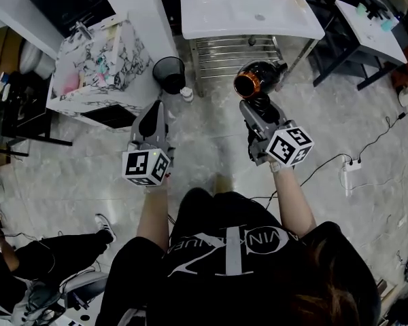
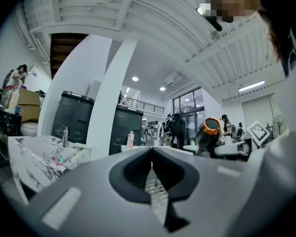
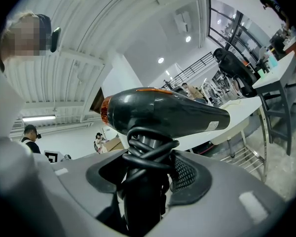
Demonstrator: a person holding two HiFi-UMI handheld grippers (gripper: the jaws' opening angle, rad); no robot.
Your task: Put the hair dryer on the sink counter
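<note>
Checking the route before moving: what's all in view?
hair dryer: 1, black with orange ring, in right gripper
sink counter: 1, white, top centre of head view
wire rack: 1, metal, under sink counter
cabinet: 1, marbled white, front left
bin: 1, black, floor beside the cabinet
bottle: 1, white, floor by the bin
power strip: 1, white, floor at right
other person: 1, dark trousers, seated lower left
left gripper: 1, grey, fingers together, empty
right gripper: 1, grey, fingers shut on the hair dryer's handle

hair dryer handle: lower end hidden inside right claw | sink counter: far edge cut off
</note>
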